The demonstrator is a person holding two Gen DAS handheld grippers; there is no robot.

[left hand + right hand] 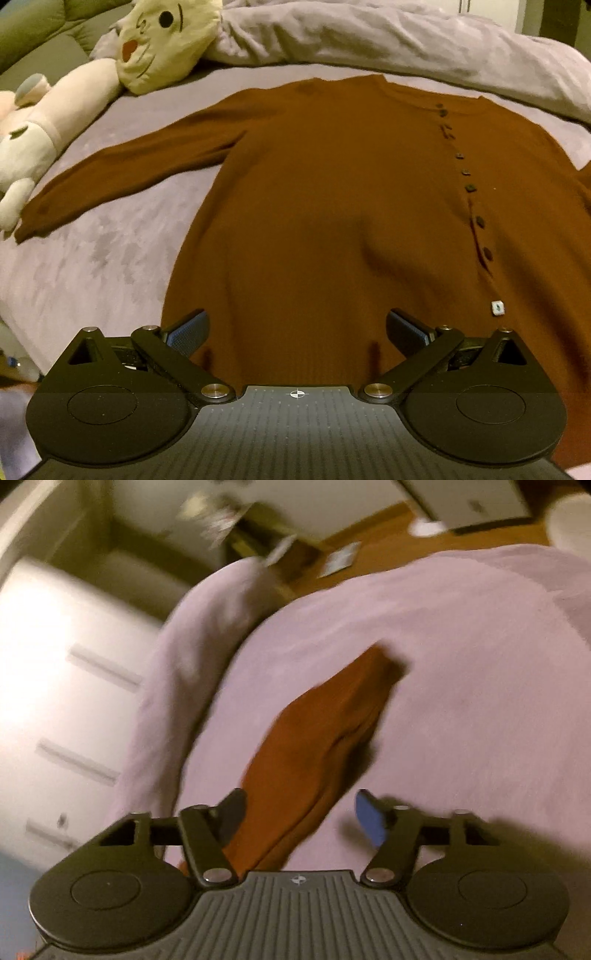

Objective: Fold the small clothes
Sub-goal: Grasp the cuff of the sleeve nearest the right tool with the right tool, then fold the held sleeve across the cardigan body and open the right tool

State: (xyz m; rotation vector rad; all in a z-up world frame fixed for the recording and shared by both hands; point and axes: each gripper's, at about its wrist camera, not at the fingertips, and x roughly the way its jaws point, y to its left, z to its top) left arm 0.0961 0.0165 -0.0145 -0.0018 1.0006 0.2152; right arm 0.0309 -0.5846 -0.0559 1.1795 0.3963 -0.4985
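Brown cardigan (332, 192) spread flat on the bed (110, 258), buttons up, ready for folding.

Left claw (297, 334) hangs wide open and empty over the near hem. Right claw (299, 819) is about half open around the right sleeve (325, 738), pads not pinching yet, probably lining up a fold inward.

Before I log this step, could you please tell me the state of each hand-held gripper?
Left hand-held gripper: open over the brown cardigan, holding nothing.
Right hand-held gripper: open, sleeve between its jaws, not pinched.
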